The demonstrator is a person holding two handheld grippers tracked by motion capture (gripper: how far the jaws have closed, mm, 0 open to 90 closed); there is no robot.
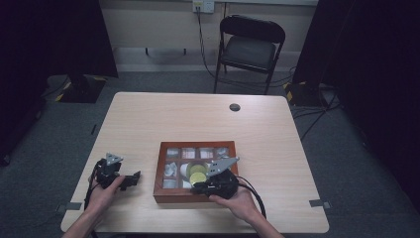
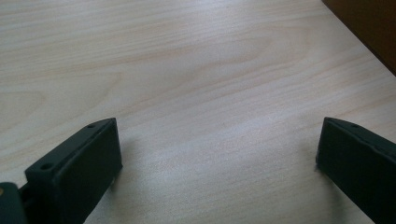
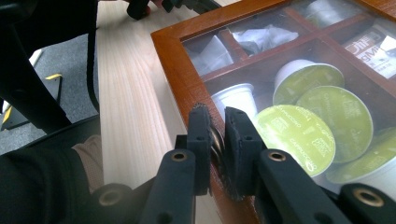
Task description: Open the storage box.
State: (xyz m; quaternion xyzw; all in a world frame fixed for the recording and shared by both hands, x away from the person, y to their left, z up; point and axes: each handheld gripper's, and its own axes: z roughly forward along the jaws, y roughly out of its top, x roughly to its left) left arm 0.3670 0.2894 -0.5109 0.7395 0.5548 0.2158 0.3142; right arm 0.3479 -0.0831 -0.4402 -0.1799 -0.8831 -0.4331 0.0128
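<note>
Right gripper (image 3: 217, 135) clamped on small metal knob (image 3: 215, 142) at front edge of wooden box (image 1: 163, 194), mid-table. Left gripper (image 2: 217, 154) wide open, resting on table (image 2: 187, 70). Tip: lift lid (image 3: 299, 88) slow, straight up, maybe brace box.

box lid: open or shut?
Shut. The glass-paned lid lies flat on the wooden box, green-topped capsules showing under the glass. The right tool is clamped on a small metal latch at its front edge.
</note>
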